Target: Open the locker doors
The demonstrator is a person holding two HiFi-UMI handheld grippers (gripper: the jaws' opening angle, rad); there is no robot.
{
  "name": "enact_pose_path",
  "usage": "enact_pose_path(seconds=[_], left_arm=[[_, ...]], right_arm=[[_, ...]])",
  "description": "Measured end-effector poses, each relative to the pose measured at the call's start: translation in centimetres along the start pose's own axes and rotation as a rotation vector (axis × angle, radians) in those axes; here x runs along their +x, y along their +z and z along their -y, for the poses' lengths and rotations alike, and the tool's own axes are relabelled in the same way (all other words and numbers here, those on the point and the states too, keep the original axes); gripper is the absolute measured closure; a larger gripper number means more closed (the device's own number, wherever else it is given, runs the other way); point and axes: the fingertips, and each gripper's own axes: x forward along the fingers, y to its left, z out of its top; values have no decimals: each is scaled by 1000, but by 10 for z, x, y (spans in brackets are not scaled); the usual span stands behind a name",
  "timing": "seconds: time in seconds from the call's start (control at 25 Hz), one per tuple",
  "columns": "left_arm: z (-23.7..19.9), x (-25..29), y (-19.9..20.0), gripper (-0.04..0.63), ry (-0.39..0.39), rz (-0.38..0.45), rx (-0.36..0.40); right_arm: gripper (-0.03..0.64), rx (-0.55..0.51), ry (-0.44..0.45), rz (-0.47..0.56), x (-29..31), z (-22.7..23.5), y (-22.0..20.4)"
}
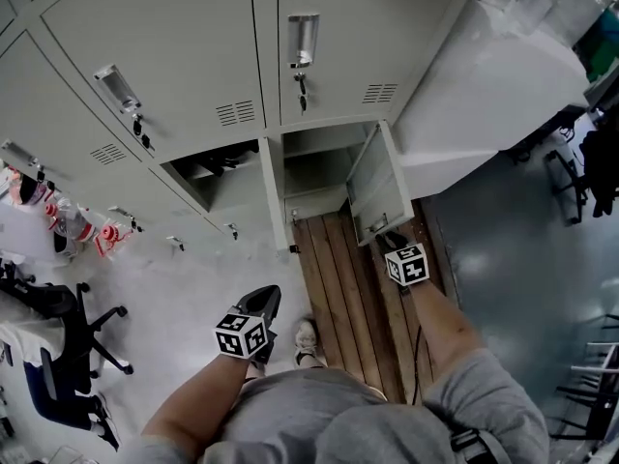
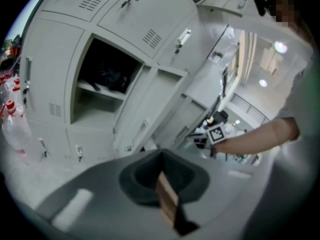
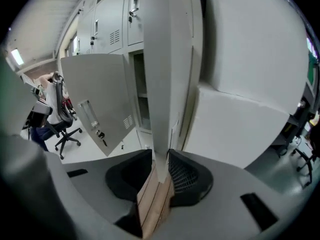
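My right tongs clamp the free edge of the lower locker door. Only the right gripper view shows that grip, while the head view shows the door swung out over wooden slats. My left tongs hang pinched together, empty, facing another open locker.

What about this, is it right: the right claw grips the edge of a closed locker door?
Not closed: the right gripper view shows the right claw gripping the edge of an open locker door, swung out from its compartment.
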Motion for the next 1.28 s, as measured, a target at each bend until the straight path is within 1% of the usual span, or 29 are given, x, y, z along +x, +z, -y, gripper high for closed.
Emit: enact_pose_path(seconds=[0.12,0.2,0.32,0.4,0.48,0.52,0.56,0.68,0.76,0.8,0.88,0.96,1.04,1.16,1.28], left_arm=[[-1,-2,1,591,0,-4,10],[-1,-2,2,591,1,-4,11],[0,-2,3,591,-5,-7,15],[0,-4,3,591,-9,-10,18],[-1,-5,3,591,-12,-12,21],[-3,-6,4,591,-12,-12,22],[-4,-7,4,591,-11,-12,23],[-8,-8,7,591,-10,-11,26],[-11,-9,9,591,-11,-12,29],[-13,-9,9,591,-11,-13,26],[-17,-10,10,591,-10,-14,13],[-18,-10,10,592,-11,-13,-4],[-17,-9,11,592,-18,-14,-9],[-13,-9,13,592,-29,-15,1],[-11,-9,15,592,-34,-14,3]], right_arm=[[518,68,-76,-13,-11,28,-13],[518,91,-106,-17,-15,38,-14],[518,101,-130,-12,-18,42,-12],[518,150,-153,-8,-21,42,-15],[518,221,-166,-22,-23,31,-31],[518,246,-149,-38,-23,17,-42],[518,255,-112,-57,-23,-5,-53],[523,229,80,-91,-21,-100,-73],[534,224,200,-83,-22,-162,-71],[540,229,245,-76,-22,-187,-68],[545,241,308,-60,-23,-225,-60],[548,236,342,-44,-23,-244,-49],[551,204,358,-31,-24,-251,-40],[552,161,353,-18,-24,-245,-31],[554,159,332,-16,-25,-232,-28]])
